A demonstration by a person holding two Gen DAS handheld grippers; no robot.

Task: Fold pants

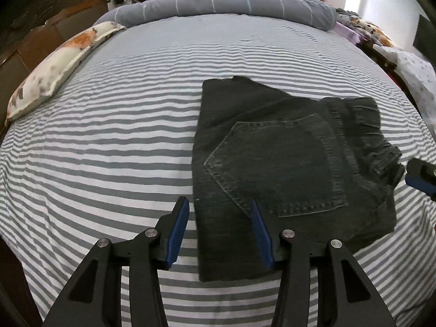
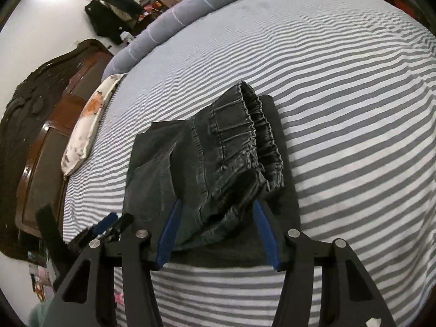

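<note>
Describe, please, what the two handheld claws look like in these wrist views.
Both look alike. The left claw and the right claw each have two matte black fingers lined with blue pads. The fingers hang on black angular linkage arms with triangular cut-outs and round silver pivot pins. No cables, markings or sleeves are visible.

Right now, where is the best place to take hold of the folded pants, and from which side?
Probably the bulging elastic waistband of the pants. It stands higher than the flat folded layers, so the right tool, already hovering at that end, could close on it from the near edge. The flat pocket side offers little to pinch.
</note>
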